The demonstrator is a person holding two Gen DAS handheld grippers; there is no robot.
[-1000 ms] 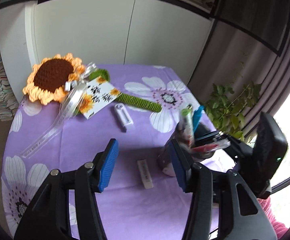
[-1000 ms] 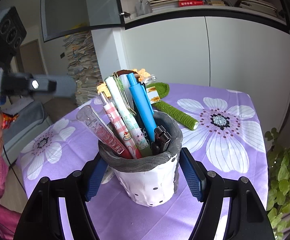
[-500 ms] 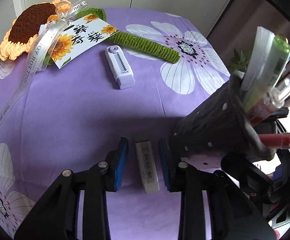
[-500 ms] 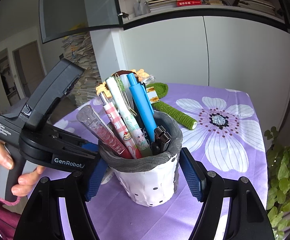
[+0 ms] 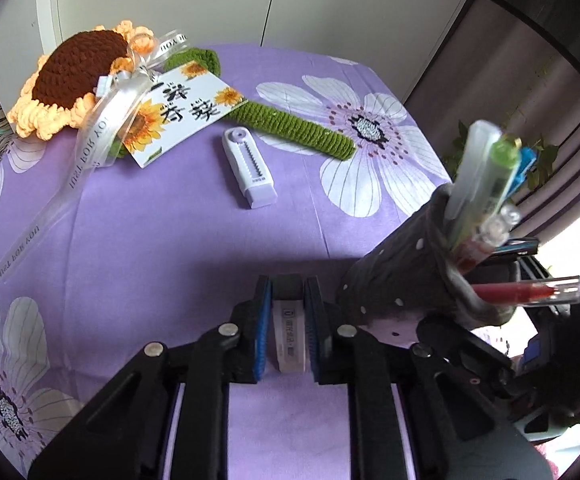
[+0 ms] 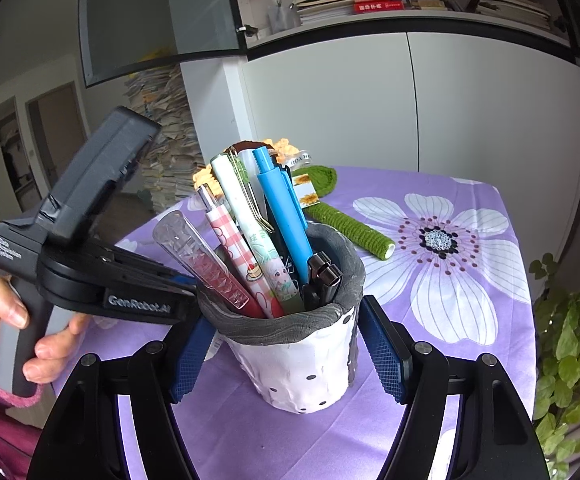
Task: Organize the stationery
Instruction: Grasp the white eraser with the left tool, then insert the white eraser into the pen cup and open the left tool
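A white eraser (image 5: 289,332) lies on the purple flowered tablecloth (image 5: 150,240). My left gripper (image 5: 288,284) points down over it, its jaws closing, with both blue pads against the eraser's long sides. Just right of it stands a grey-and-white dotted pen holder (image 5: 402,280) with several pens. In the right wrist view my right gripper (image 6: 286,320) is shut on that pen holder (image 6: 302,364), one pad on each side under the rim. A blue pen (image 6: 282,216) sticks up highest. A white-and-lilac correction tape (image 5: 248,168) lies further back on the cloth.
A crocheted sunflower (image 5: 78,76) with a green stem (image 5: 298,128), a card (image 5: 178,112) and a ribbon lies at the table's far left. White cupboard doors (image 6: 470,112) stand behind the table. A leafy plant (image 6: 570,340) is off the right edge. A person's hand (image 6: 30,332) grips the left tool.
My left gripper has come down over the eraser and its jaws have narrowed from wide apart to touching it. The right gripper and the pen holder have stayed in place.
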